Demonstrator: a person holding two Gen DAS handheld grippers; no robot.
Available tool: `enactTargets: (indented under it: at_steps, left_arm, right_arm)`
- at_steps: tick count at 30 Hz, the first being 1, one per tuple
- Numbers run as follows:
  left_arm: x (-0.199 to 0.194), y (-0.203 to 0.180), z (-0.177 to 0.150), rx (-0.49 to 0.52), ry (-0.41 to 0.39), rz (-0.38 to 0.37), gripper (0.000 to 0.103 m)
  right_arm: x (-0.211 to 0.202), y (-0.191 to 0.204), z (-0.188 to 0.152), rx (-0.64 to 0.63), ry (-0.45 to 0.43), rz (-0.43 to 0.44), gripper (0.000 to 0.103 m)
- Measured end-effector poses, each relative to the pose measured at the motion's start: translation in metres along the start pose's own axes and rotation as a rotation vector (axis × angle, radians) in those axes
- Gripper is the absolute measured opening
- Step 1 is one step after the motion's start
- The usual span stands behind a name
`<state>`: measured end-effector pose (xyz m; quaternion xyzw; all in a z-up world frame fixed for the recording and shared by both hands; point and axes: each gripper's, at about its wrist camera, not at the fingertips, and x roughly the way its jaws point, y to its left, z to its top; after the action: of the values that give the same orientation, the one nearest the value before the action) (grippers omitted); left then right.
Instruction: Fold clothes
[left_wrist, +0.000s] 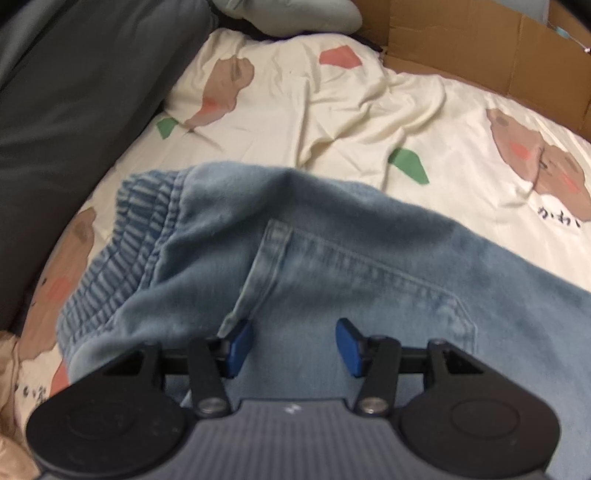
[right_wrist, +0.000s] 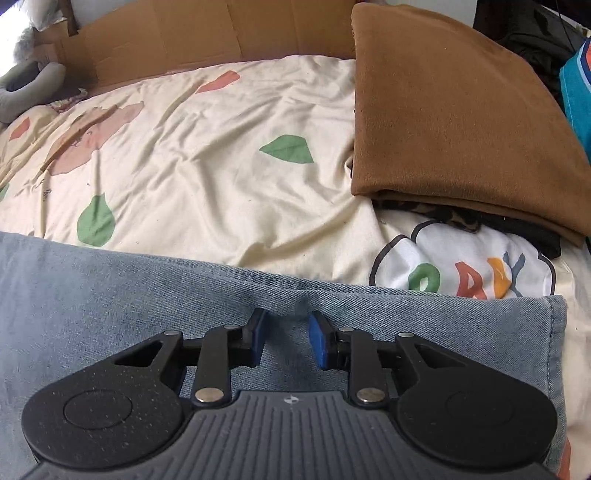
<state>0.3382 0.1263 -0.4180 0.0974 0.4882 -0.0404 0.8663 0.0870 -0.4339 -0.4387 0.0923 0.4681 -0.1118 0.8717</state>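
Observation:
Light blue jeans (left_wrist: 332, 258) lie flat on a cream patterned bedsheet (left_wrist: 332, 103). The left wrist view shows their elastic waistband (left_wrist: 122, 251) at the left and a back pocket. My left gripper (left_wrist: 294, 345) hovers over the pocket area, jaws open, holding nothing. The right wrist view shows the leg end of the jeans (right_wrist: 147, 288) with the hem (right_wrist: 557, 350) at the right. My right gripper (right_wrist: 287, 338) sits just above the denim, jaws open, with a small ridge of cloth between them.
A folded brown garment (right_wrist: 454, 129) lies on the bed at the right, over dark clothes and a white printed shirt (right_wrist: 461, 266). Cardboard (left_wrist: 480, 40) lines the far bed edge. A grey cushion (left_wrist: 66, 110) is at the left, a grey neck pillow (right_wrist: 29, 85) at the far corner.

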Motion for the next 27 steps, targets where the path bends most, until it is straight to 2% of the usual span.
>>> enactTargets:
  at_steps: [2, 5, 7, 10, 13, 17, 23, 27]
  left_arm:
    - [0.002, 0.0, 0.004, 0.004, -0.029, 0.005, 0.053]
    - [0.003, 0.0, 0.01, 0.011, -0.076, 0.023, 0.053]
    - [-0.002, 0.002, 0.015, 0.007, -0.118, 0.053, 0.046]
    - [-0.011, 0.007, 0.025, -0.015, -0.176, 0.081, 0.046]
    - [-0.005, 0.014, 0.034, -0.025, -0.164, 0.061, 0.046]
    - [0.005, 0.014, 0.044, 0.003, -0.166, 0.076, 0.045]
    - [0.026, 0.017, 0.058, 0.008, -0.105, 0.082, 0.044]
    - [0.04, 0.022, 0.065, 0.001, -0.046, 0.056, 0.04]
  right_arm:
    - [0.0, 0.004, 0.001, -0.01, -0.017, -0.015, 0.026]
    - [0.001, 0.011, 0.002, -0.048, -0.042, -0.036, 0.025]
    - [0.002, 0.012, 0.004, -0.06, -0.044, -0.035, 0.024]
    - [0.002, 0.011, 0.008, -0.066, -0.039, -0.027, 0.024]
    - [0.003, 0.013, 0.008, -0.059, -0.037, -0.035, 0.024]
    - [0.006, 0.014, 0.013, -0.042, -0.028, -0.038, 0.023]
    - [0.009, 0.016, 0.018, -0.052, -0.023, -0.043, 0.022]
    - [0.009, 0.016, 0.019, -0.056, -0.022, -0.044, 0.022]
